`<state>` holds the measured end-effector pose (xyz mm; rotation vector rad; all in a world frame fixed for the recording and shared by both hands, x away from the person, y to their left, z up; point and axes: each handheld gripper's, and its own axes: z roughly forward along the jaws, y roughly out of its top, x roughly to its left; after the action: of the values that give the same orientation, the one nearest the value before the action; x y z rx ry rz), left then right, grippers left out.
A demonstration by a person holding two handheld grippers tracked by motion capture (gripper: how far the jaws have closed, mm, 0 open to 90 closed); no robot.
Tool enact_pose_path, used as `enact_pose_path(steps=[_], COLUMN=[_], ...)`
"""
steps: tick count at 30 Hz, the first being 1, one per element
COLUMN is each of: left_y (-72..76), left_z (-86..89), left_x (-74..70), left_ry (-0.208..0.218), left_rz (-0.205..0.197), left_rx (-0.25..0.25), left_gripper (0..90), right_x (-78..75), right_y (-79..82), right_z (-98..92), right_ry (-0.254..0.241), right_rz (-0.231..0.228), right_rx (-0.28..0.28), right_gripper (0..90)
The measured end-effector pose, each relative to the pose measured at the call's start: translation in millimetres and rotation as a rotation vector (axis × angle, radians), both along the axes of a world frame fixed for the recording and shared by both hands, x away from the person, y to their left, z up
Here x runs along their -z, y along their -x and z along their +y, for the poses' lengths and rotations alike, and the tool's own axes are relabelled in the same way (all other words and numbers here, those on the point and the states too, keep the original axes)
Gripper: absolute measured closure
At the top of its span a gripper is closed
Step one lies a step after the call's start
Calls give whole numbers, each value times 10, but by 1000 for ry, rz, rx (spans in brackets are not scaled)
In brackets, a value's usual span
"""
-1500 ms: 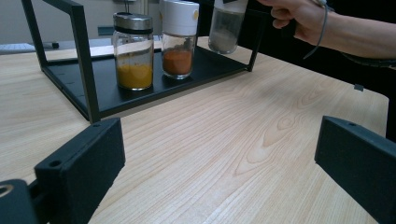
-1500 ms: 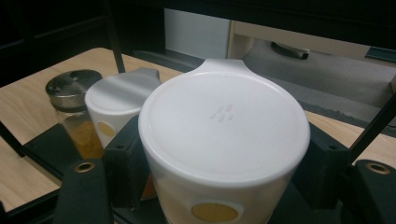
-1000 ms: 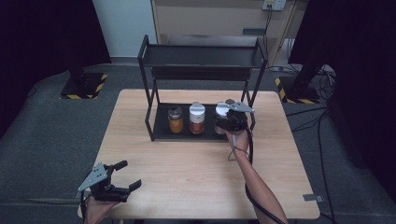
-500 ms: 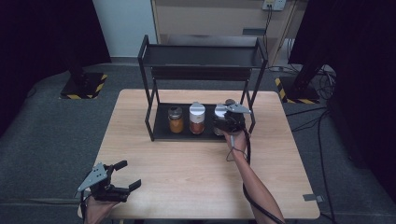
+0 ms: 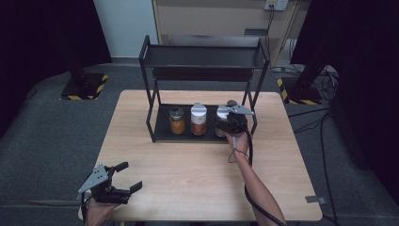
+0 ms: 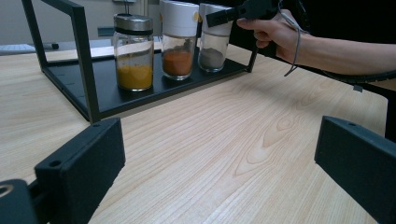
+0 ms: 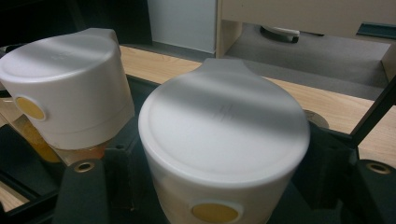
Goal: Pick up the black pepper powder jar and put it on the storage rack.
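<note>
Little has moved since the earlier frames: the right hand-held gripper remains at the rack's lower shelf, and the left hand-held gripper stays parked at the near left corner of the table.

Nearest, the left hand-held gripper rests low over the table with its jaws spread wide and nothing between them; it is idle, kept clear of the work area.

Farther on, the right hand reaches forward, and its hand-held gripper is clenched around the white-capped jar holding grey powder. The jaws flank the jar just below the cap, which gives a firm hold on the widest rigid part.

This jar stands at the right end of the row on the lower shelf of the black rack, just beside a second white-capped jar of reddish powder. A metal-lidded jar of yellow powder stands at the left end. Whether the gripped jar rests on the shelf or is raised slightly cannot be told. The upper shelf carries nothing.
</note>
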<state>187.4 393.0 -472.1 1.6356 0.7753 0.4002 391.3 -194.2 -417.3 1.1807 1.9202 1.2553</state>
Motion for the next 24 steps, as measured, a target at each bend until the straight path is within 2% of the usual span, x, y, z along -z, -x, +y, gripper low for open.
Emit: enact_pose_path(steps=[4, 6, 10, 17, 24], left_y=[0, 0, 0, -3, -5], left_z=[0, 2, -3, -6, -7], left_x=[0, 1, -2, -4, -3], left_ry=[-1, 1, -2, -4, -2], left_rz=[-1, -1, -1, -1, 1], left_rx=[1, 1, 2, 4, 2], left_gripper=[11, 11, 11, 12, 12], right_x=[7, -6, -51, -171, -374], right_y=[-10, -10, 28, 50, 120], right_z=[-21, -25, -14, -77, -188], right_ry=[-6, -2, 25, 26, -3], right_rz=[2, 0, -28, -54, -76], right_rx=[-7, -11, -9, -29, -76], right_gripper=[294, 225, 149, 120, 118])
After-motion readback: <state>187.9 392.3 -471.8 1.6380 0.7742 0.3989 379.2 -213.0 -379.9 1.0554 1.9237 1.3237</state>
